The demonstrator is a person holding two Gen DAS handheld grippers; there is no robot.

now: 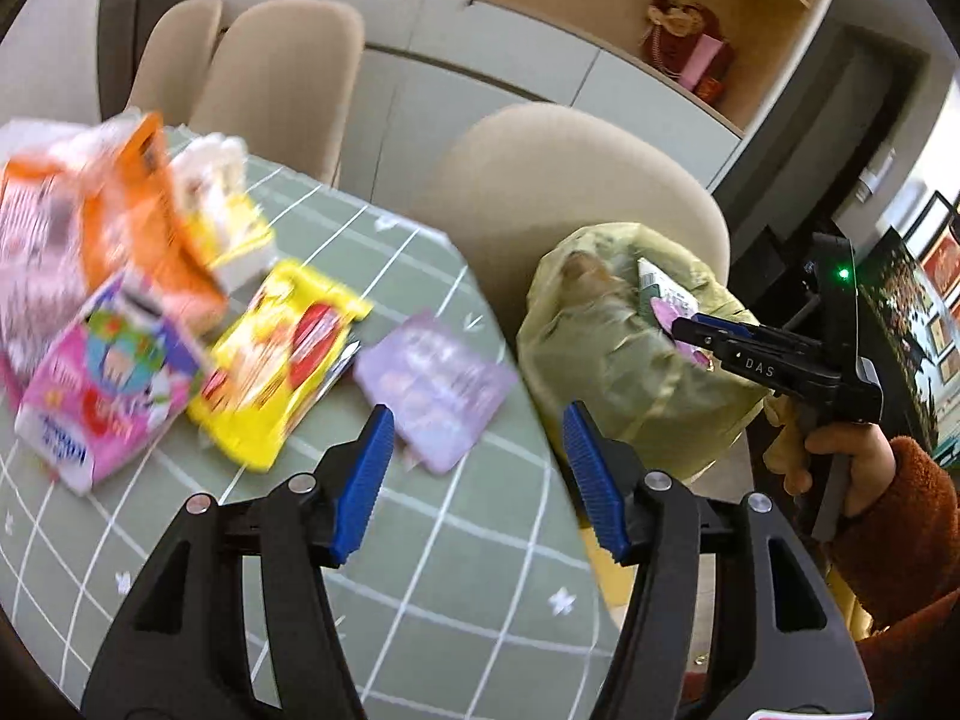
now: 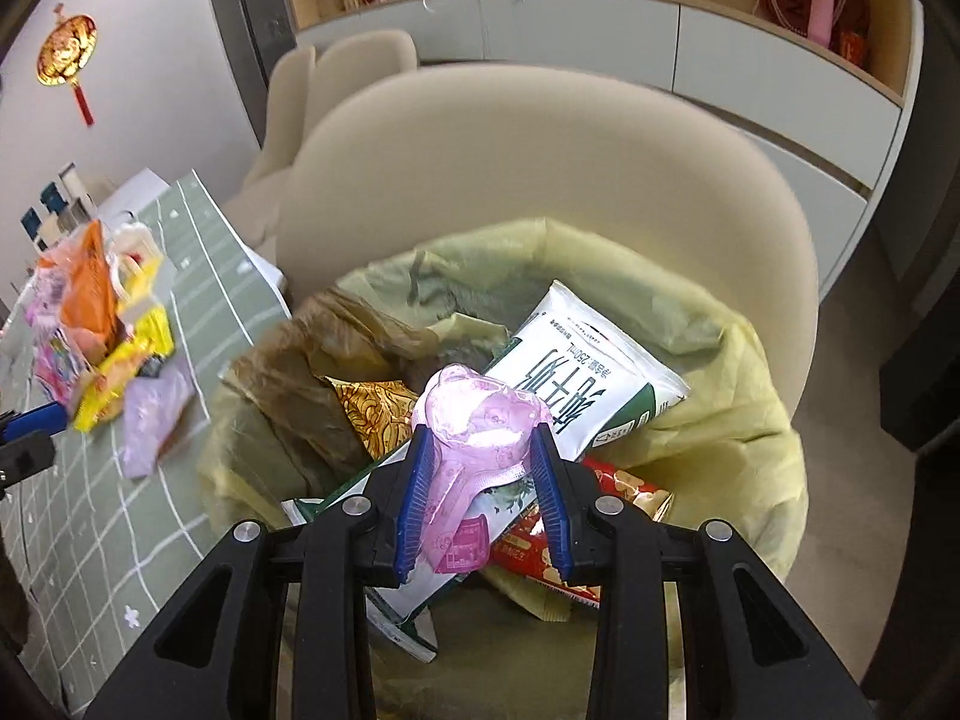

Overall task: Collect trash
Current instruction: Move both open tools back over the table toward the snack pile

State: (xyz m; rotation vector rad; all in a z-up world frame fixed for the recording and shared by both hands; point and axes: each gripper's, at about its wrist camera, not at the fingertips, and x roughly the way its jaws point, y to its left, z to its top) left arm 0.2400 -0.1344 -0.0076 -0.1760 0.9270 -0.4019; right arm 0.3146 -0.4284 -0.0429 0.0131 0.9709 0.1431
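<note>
Crinkled pink plastic wrapper (image 2: pixel 480 438) | pinched in right claw (image 2: pixel 480 480) | over yellow-green bag (image 2: pixel 738 420)

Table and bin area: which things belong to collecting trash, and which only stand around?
Job:
yellow-green plastic bin bag
crumpled pink plastic wrapper in the right tool
flat lilac packet
yellow snack wrapper

Around:
beige padded chair
red tasselled wall ornament

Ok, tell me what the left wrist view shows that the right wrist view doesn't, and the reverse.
Only the left wrist view: the hand holding the right gripper, and the left gripper, jaws open and empty.

Only the right wrist view: the bin's contents, a white milk carton and a red snack packet, under the pink plastic wrapper in the right gripper's jaws.

Both: the green-lined trash bag, the purple packet and the yellow wrapper on the table.
</note>
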